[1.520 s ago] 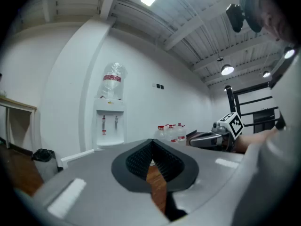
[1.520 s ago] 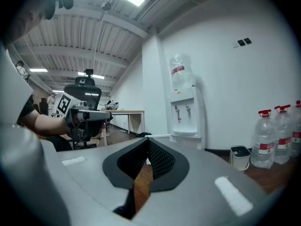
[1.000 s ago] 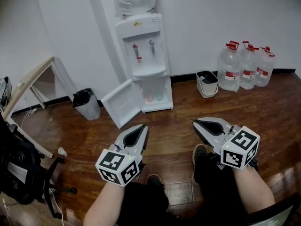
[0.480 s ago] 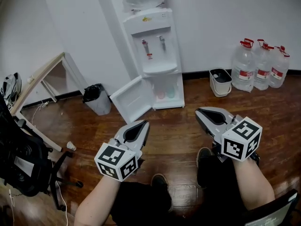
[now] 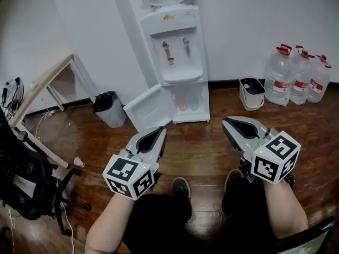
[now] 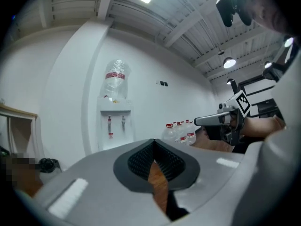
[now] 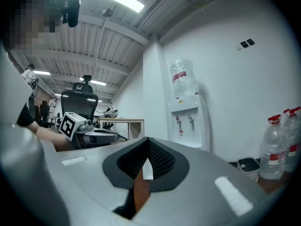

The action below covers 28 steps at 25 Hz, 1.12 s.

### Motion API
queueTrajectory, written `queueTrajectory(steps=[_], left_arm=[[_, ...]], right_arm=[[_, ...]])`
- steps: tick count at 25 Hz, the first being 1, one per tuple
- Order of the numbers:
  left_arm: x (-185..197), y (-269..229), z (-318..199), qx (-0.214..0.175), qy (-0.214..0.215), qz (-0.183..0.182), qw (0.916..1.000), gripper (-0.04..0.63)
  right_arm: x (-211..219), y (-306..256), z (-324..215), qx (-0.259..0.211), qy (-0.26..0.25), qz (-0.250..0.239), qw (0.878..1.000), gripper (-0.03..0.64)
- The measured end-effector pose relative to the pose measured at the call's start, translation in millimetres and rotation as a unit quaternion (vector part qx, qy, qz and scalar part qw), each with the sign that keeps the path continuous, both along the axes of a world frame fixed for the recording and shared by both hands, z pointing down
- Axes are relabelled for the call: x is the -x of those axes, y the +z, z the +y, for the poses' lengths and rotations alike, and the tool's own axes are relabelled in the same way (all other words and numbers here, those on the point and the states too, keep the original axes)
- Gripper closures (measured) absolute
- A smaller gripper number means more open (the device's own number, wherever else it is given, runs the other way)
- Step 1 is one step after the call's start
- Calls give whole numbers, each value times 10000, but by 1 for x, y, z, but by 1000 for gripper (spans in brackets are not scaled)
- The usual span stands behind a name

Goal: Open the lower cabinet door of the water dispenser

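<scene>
Nearest, the left gripper (image 5: pixel 160 133) and the right gripper (image 5: pixel 228 123) are held level above the person's knees, well apart from each other. Each has its jaws closed together with nothing between them. Bare wooden floor (image 5: pixel 201 147) lies open between the grippers and the water dispenser (image 5: pixel 177 46), which stands against the white wall. Its lower cabinet door (image 5: pixel 148 108) stands swung out to the left, baring two cups (image 5: pixel 181 105) inside. A black-lined bin (image 5: pixel 110 110) sits just beside the door's left edge. A white bucket (image 5: pixel 251 94) and red-capped water bottles (image 5: pixel 299 81) stand near the wall at right. An office chair (image 5: pixel 21 179) crowds the floor's left edge. Only the left gripper view shows the dispenser's upturned bottle (image 6: pixel 115 79) whole, with a red band. The dispenser's yellow badge and the bottles' red labels are too small to read.
</scene>
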State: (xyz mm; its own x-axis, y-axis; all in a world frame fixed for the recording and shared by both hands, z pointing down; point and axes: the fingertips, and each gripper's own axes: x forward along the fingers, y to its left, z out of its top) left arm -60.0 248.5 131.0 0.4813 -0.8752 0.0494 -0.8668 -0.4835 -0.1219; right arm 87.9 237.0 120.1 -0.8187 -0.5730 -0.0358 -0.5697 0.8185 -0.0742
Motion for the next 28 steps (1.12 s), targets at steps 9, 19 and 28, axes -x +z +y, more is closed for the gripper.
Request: queueTrajectory(steps=[9,19,28], left_arm=[[24,6,-54,5,46,-207,9998,586],[48,-4,-101,-82,336,-161,9993,586],[72,19,-165,35,452,381,9982,586]], right_arm=[[8,12,-57,-51,383,246,9989,614],[55,40,-134,4,426,604,9973,614],[81,39,-180,223,665,762,9946,614]])
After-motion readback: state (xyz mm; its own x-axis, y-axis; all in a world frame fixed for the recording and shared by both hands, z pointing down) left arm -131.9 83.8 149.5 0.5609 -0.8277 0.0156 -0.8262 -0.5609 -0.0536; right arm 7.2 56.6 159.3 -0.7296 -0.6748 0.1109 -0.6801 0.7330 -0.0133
